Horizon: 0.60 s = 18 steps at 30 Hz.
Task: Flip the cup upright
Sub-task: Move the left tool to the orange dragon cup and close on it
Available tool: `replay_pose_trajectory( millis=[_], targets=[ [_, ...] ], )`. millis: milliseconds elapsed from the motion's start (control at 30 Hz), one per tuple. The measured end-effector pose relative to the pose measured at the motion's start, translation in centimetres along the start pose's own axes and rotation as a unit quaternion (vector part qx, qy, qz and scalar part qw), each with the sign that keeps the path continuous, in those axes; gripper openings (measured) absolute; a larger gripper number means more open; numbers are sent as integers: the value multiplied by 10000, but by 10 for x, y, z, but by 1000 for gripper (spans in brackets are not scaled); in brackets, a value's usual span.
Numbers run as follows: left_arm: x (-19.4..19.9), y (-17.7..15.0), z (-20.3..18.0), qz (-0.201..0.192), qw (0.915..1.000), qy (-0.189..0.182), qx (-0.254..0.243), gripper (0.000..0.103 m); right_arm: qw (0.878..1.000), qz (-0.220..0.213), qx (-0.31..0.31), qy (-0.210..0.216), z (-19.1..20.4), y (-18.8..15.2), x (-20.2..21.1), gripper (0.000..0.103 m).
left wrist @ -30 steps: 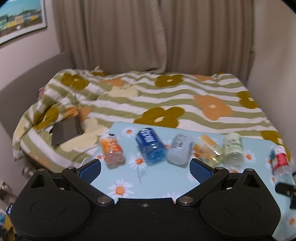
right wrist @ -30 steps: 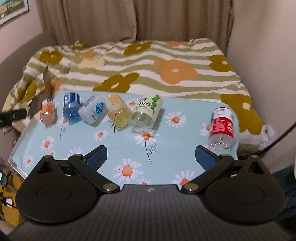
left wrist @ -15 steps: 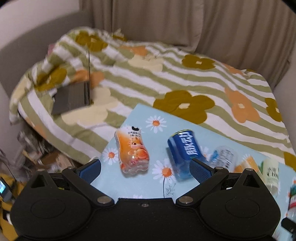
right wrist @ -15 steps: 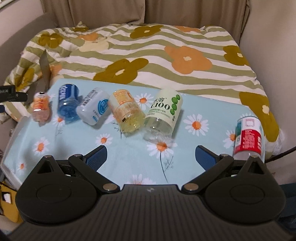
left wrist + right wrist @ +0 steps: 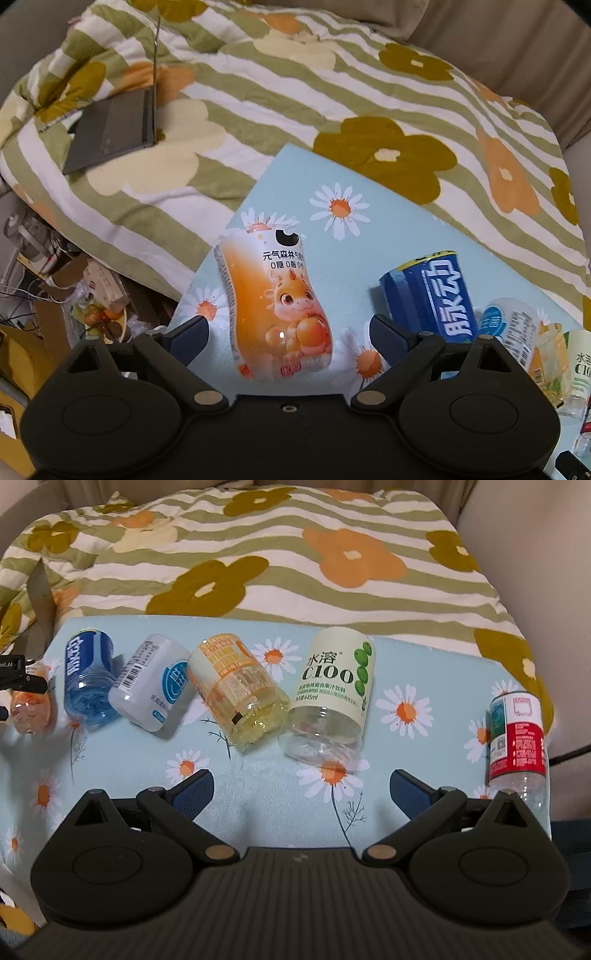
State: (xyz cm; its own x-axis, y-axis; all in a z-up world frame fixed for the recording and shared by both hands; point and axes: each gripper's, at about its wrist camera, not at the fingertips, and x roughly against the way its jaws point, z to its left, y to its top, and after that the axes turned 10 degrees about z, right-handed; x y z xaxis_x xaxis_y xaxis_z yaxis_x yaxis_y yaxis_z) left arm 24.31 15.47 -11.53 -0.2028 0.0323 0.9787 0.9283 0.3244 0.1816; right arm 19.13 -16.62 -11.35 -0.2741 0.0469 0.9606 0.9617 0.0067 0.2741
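The left gripper (image 5: 288, 334) has been moved in around the orange cup (image 5: 275, 306), jaws wide open, so grabbing's probably next. Right gripper (image 5: 301, 794) is open too, nothing held.

A home bedroom: a flower-patterned striped quilt (image 5: 258, 554) covers the bed, with a laptop (image 5: 110, 129) lying on it.

Orange bottle (image 5: 275, 308): glossy printed plastic sleeve, smooth; blue bottle (image 5: 430, 293): shiny label over tinted clear plastic; C100 bottle (image 5: 332, 698): matt pale label, clear glossy plastic below; daisy-print tablecloth (image 5: 258, 786): smooth, faint sheen; striped floral quilt (image 5: 295, 99): soft matt cloth, rumpled; laptop (image 5: 110, 129): matt grey; left gripper (image 5: 288, 334): matt black plastic, blue pads, metal pivot pins.
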Motion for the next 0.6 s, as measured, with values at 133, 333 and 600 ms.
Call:
replay_pose_trajectory(
  millis=[133, 333, 600],
  targets=[
    [-11, 7, 1, 134, 9999, -44, -41, 88, 9999, 58, -113, -85, 3, 3, -3, 103],
    [-21, 11, 1, 292, 9994, 9, -198, 66, 9996, 112, -214, -146, 7, 8, -5, 103],
    [-18, 8, 3, 188, 9988, 50, -454, 65, 9995, 119, -291, -86, 15, 9, -5, 103]
  ],
)
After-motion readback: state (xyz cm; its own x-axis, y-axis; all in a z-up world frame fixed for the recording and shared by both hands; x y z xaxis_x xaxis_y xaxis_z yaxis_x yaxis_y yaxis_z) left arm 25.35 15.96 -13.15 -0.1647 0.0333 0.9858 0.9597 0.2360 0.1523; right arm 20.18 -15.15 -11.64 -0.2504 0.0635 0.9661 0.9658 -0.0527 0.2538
